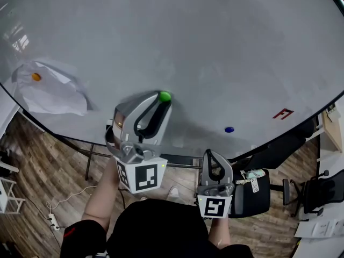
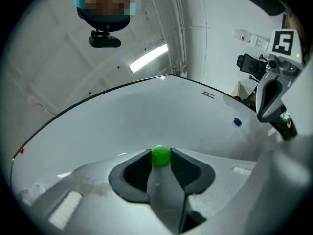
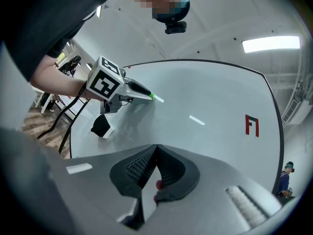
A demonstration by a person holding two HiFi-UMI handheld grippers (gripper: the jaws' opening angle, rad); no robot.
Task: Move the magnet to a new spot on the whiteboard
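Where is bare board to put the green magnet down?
Bare whiteboard spreads above the green magnet, between the paper with its orange magnet at left and the blue magnet and red mark at right; those ends are crowded.

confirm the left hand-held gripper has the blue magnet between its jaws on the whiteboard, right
Not quite. The magnet between the jaws of the left hand-held gripper is the green magnet, not the blue one. The left gripper view shows it against the whiteboard. The blue magnet sits apart on the board, with nothing touching it.
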